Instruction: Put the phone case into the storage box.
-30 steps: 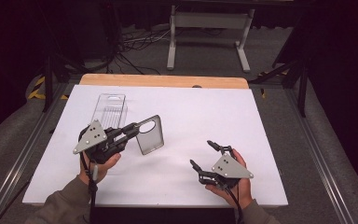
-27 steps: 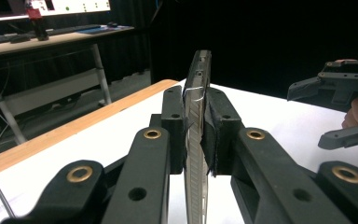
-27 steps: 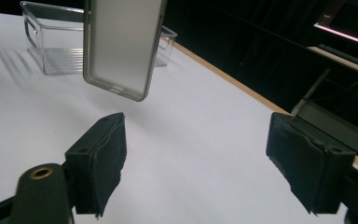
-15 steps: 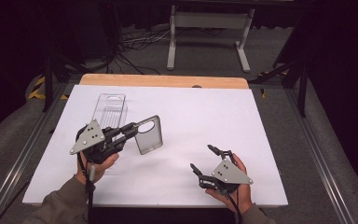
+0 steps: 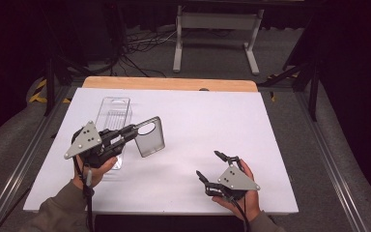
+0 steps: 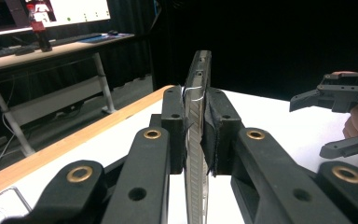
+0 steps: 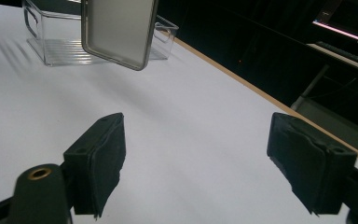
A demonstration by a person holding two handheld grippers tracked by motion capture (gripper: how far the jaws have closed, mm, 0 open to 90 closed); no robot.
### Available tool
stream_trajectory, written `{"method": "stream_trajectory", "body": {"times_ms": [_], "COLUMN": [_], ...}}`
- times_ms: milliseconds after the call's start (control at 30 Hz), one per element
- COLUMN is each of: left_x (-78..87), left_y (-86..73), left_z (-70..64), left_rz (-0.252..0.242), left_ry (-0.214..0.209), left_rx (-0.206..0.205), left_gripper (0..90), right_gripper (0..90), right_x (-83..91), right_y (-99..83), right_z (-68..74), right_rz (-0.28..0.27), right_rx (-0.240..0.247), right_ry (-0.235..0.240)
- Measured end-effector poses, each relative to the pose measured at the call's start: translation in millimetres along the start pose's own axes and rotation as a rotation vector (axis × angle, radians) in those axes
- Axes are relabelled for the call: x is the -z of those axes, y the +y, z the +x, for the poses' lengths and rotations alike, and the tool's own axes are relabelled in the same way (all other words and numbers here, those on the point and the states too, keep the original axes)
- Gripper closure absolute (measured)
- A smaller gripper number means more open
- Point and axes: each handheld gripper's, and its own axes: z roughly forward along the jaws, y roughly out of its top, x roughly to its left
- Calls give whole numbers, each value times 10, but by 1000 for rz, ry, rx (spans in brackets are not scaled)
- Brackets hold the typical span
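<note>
Left tool (image 5: 128,131) is clamped on a smoky see-through phone case (image 5: 149,137), jaws pinching the thin rim at the camera-hole end; in the left gripper view the case (image 6: 196,140) stands edge-on between the pads, so the grip is across its thickness. The case hangs in the air, tilted, just right of a clear plastic tray (image 5: 114,113) that lies on the white desk (image 5: 212,125). Holding it by one end leaves the rest free, likely so it can be handed over or lowered flat. Right tool (image 5: 214,166) sits low near the front right of the desk, jaws spread wide with nothing between them, well apart from the case. Its own view looks up at the case (image 7: 119,30) with the tray (image 7: 56,46) behind, so probably waiting to take the free end.
</note>
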Motion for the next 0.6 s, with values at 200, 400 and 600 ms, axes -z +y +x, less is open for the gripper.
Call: {"method": "stream_trajectory", "body": {"times_ms": [200, 400, 600], "left_x": [41, 61, 85], "left_y": [21, 26, 29], "left_z": [31, 54, 78], "left_rz": [0, -3, 0], "left_ry": [5, 7, 15], "left_rx": [-2, -1, -2], "left_gripper": [800, 801, 801], "right_gripper": [206, 206, 206], "right_x": [-12, -19, -26], "right_y": [-9, -14, -15], "right_z": [1, -2, 3], "right_rz": [5, 9, 15], "right_rx": [0, 0, 6], "right_ry": [1, 3, 11]}}
